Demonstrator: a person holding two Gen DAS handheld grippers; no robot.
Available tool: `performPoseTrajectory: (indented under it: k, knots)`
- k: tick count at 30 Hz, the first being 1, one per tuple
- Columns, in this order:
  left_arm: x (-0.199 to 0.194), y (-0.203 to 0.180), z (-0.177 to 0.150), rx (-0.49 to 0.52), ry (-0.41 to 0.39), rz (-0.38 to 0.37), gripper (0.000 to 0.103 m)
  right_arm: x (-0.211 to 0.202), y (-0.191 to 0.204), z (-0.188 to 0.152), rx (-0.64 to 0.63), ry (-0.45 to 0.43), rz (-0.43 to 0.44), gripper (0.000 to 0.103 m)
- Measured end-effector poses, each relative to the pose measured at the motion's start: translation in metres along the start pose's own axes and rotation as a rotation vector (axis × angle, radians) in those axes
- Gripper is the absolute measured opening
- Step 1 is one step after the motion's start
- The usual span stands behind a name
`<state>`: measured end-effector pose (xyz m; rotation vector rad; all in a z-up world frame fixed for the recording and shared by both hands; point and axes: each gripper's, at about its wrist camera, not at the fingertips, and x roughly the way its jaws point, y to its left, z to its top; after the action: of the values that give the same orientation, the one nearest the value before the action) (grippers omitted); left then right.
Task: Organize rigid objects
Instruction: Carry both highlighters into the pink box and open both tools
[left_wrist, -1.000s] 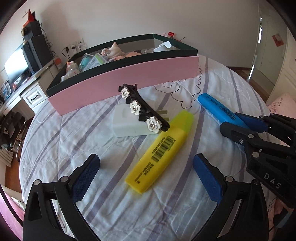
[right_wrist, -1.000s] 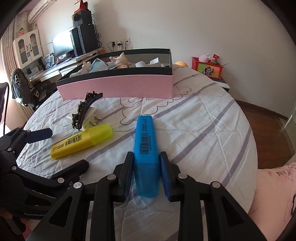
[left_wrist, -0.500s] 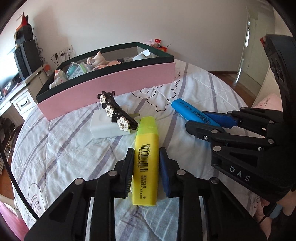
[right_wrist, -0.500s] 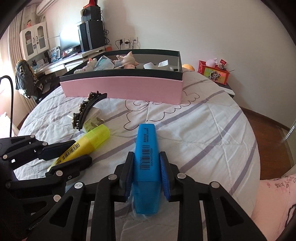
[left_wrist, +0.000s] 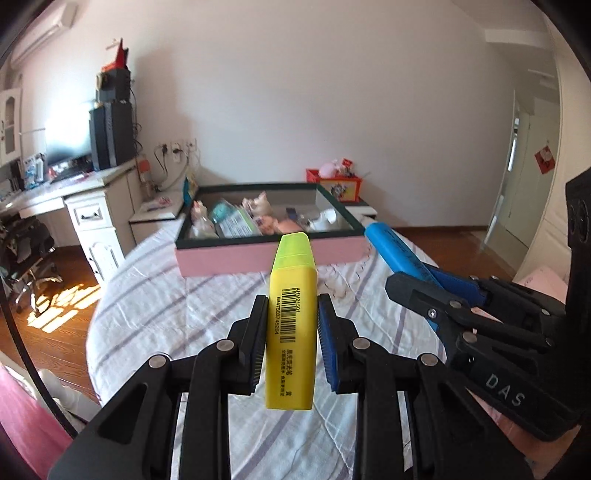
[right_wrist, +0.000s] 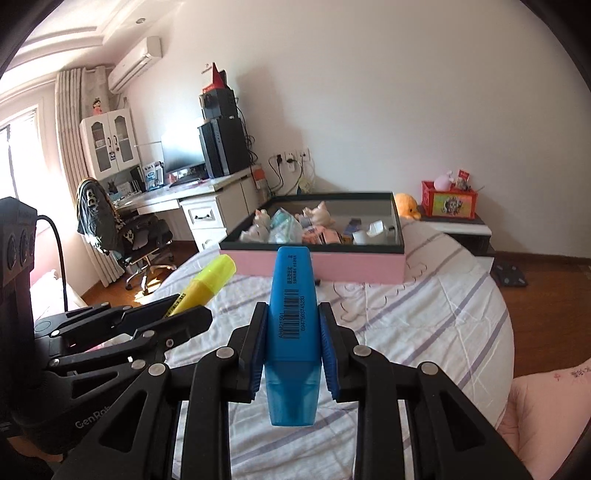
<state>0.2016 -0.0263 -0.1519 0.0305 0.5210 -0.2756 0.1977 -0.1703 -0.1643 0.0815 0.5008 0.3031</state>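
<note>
Ahead of me sits the pink box (left_wrist: 269, 256) with its dark rim, full of small toys and packets, on the striped bed (right_wrist: 424, 314); a desk (right_wrist: 192, 197) stands beyond, left. My left claw (left_wrist: 291, 325) pinches the yellow highlighter (left_wrist: 292, 317) — off the bedding. My right claw (right_wrist: 291, 328) pinches the blue highlighter (right_wrist: 291, 314) likewise. Both point slightly downward, side by side.

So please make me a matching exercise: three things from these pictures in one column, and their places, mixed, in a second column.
Things:
1. yellow highlighter
2. blue highlighter
3. pig figurine

Places:
A. inside the pink box
B. between the jaws of the left gripper
C. between the jaws of the right gripper

Pairs: 1-B, 2-C, 3-A
</note>
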Motion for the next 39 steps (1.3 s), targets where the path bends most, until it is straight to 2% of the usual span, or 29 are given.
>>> performPoseTrajectory:
  k: [6,14,19,27,32,39]
  knots:
    - [-0.049,-0.002,0.021,0.02,-0.152,0.12,0.026,-0.036,0.033,0.026,-0.064,-0.092,-0.011,0.027]
    - [-0.09,0.002,0.03,0.011,-0.255,0.16,0.026,-0.065,0.061,0.044,-0.12,-0.18,-0.026,0.027]
    - [-0.096,0.004,0.03,0.015,-0.268,0.174,0.026,-0.071,0.07,0.046,-0.142,-0.207,-0.04,0.027]
    - [-0.093,0.008,0.029,0.016,-0.26,0.182,0.026,-0.065,0.071,0.046,-0.149,-0.204,-0.04,0.027]
    - [-0.076,0.012,0.032,0.016,-0.244,0.185,0.026,-0.056,0.069,0.048,-0.15,-0.19,-0.039,0.027]
    - [-0.032,0.015,0.053,0.04,-0.202,0.165,0.026,-0.022,0.053,0.065,-0.159,-0.16,-0.051,0.027]
